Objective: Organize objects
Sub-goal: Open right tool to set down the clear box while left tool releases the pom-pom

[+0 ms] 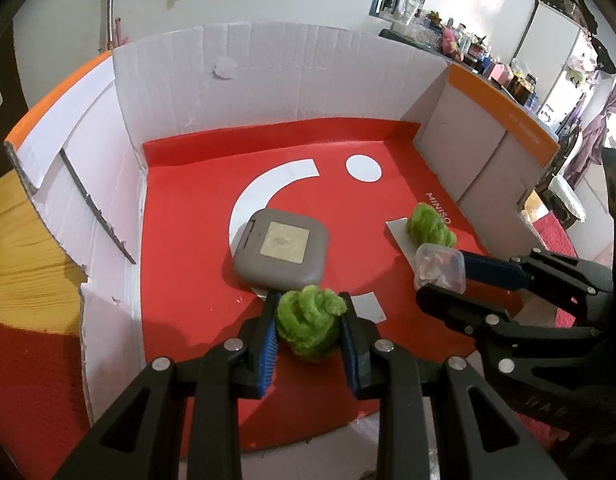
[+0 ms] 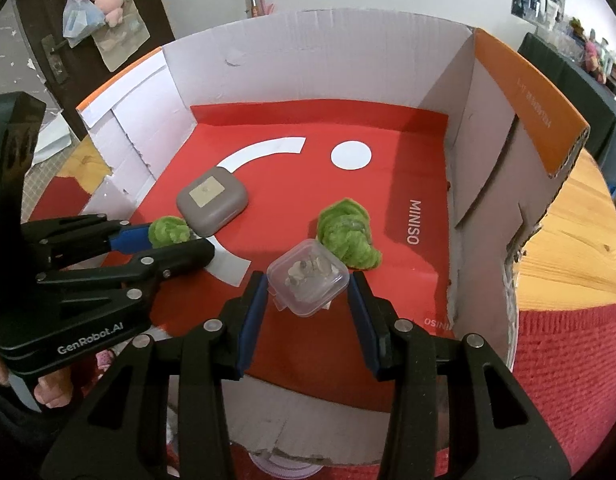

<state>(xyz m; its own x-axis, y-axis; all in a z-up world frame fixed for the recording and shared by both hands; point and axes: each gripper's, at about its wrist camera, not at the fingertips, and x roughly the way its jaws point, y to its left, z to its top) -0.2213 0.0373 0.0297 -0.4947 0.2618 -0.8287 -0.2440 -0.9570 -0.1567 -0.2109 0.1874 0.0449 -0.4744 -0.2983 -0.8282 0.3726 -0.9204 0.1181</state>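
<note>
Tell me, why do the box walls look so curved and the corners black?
Left wrist view: fisheye lens bows the white cardboard box wall and leaves dark corners; the fuzzy green pipe-cleaner bundle stays sharp. Right wrist view: same bowing; the clear plastic case shows soft glare.

Your green fuzzy bundle (image 1: pixel 310 326) sits clamped between the left gripper's (image 1: pixel 308 336) blue pads, just in front of the grey rounded-square case (image 1: pixel 282 248), which lies flat on the red floor with a tan square patch on its lid; your clear plastic box (image 2: pixel 308 282), small pale pieces inside, is tilted between the right gripper's (image 2: pixel 308 304) fingers; a second green fuzzy bundle (image 2: pixel 348 234) rests just behind it.
</note>
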